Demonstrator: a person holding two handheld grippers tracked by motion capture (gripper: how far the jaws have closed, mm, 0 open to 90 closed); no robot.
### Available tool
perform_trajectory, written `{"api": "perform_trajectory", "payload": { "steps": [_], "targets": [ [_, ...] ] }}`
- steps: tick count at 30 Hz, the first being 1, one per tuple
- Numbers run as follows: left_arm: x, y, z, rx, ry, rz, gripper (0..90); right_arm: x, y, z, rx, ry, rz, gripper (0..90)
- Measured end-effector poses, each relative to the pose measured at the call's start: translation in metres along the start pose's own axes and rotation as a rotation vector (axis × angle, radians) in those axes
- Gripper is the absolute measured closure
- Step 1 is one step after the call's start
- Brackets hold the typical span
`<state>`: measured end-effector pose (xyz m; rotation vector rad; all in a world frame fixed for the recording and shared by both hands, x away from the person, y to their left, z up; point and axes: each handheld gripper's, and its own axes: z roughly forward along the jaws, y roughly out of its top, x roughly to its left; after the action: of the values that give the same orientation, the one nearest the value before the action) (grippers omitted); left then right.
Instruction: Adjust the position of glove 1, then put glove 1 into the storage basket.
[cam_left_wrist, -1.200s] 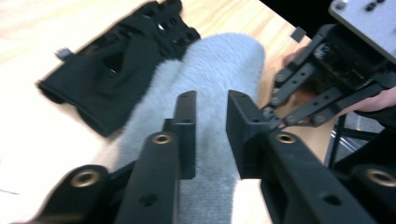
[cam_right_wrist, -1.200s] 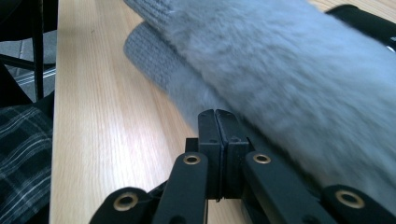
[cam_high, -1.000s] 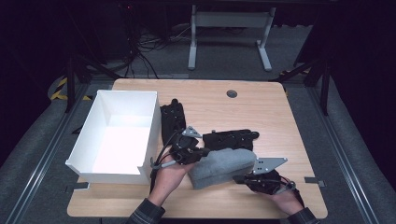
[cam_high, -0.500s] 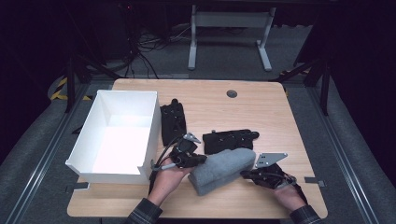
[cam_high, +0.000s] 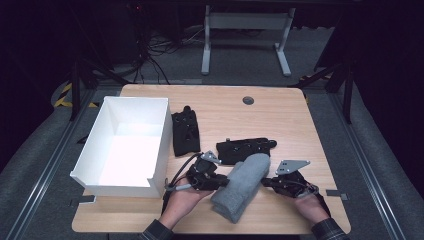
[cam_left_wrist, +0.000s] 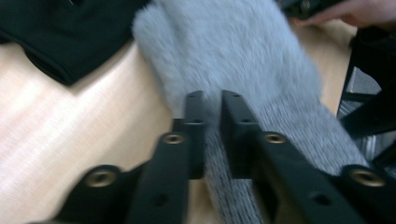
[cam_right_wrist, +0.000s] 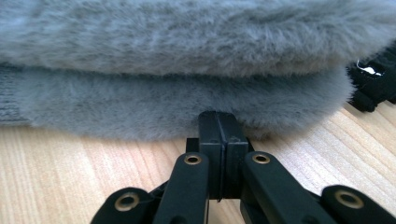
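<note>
Now both hands low, left gripper (cam_high: 216, 181) jaws just easing apart around grey folded glove (cam_high: 241, 186), right gripper (cam_high: 266, 183) pressed together at its edge; white box (cam_high: 165, 131) left, empty.

On the bench (cam_high: 300, 125), the box (cam_high: 127, 145) lies left; the folded sock (cam_high: 242, 187) lies near the front, between both claws.

Grey fuzzy mitten (cam_high: 243, 185), black gloves (cam_high: 186, 132), white box (cam_high: 162, 140), pale wooden table (cam_high: 280, 120).
</note>
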<state>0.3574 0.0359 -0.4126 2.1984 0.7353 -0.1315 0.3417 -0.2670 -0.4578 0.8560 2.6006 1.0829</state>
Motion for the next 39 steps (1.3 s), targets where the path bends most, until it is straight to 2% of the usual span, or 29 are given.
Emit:
{"api": "perform_trajectory", "payload": {
  "steps": [4,8,11,12,14,17,20,26,28,31,33,34,37,39],
  "targets": [
    [0.003,0.006,0.004,-0.025,0.011,0.01,57.8,0.004,-0.001,-0.003,-0.008,0.013,-0.006,90.0],
    [0.008,0.007,0.015,-0.006,0.004,0.009,45.8,0.005,0.002,0.005,0.003,0.021,-0.008,90.0],
    [0.007,0.006,0.018,-0.002,0.016,0.018,36.2,0.006,0.004,0.008,0.002,0.026,-0.014,90.0],
    [0.007,0.005,0.019,-0.006,0.025,0.021,36.2,0.007,0.006,0.01,-0.001,0.03,-0.018,90.0],
    [0.006,0.004,0.019,-0.005,0.045,0.029,28.4,0.009,0.008,0.013,-0.002,0.037,-0.021,90.0],
    [0.006,0.001,0.019,-0.005,0.06,0.032,24.0,0.012,0.013,0.018,-0.004,0.05,-0.03,90.0],
    [0.01,-0.001,0.019,0.002,0.066,0.014,19.1,0.015,0.018,0.024,-0.008,0.055,-0.043,90.0],
    [0.008,0.002,0.018,-0.04,0.072,-0.001,16.4,0.018,0.021,0.027,-0.005,0.06,-0.053,90.0],
    [0.006,0.005,0.021,-0.046,0.079,0.007,15.5,0.019,0.021,0.028,-0.006,0.062,-0.052,90.0],
    [0.004,0.007,0.03,-0.036,0.086,0.007,14.1,0.019,0.02,0.028,-0.007,0.061,-0.055,90.0],
    [0.004,0.008,0.037,-0.009,0.097,0.006,12.7,0.018,0.02,0.027,-0.009,0.06,-0.056,90.0],
    [0.003,0.007,0.04,-0.006,0.101,-0.001,11.7,0.018,0.019,0.027,-0.009,0.061,-0.053,87.1],
    [0.004,0.005,0.047,0.02,0.117,0.007,10.3,0.016,0.018,0.023,-0.02,0.039,-0.051,67.3],
    [0.005,0.003,0.05,0.016,0.108,-0.002,9.7,0.012,0.015,0.018,-0.025,0.024,-0.037,56.3]
  ]
}}
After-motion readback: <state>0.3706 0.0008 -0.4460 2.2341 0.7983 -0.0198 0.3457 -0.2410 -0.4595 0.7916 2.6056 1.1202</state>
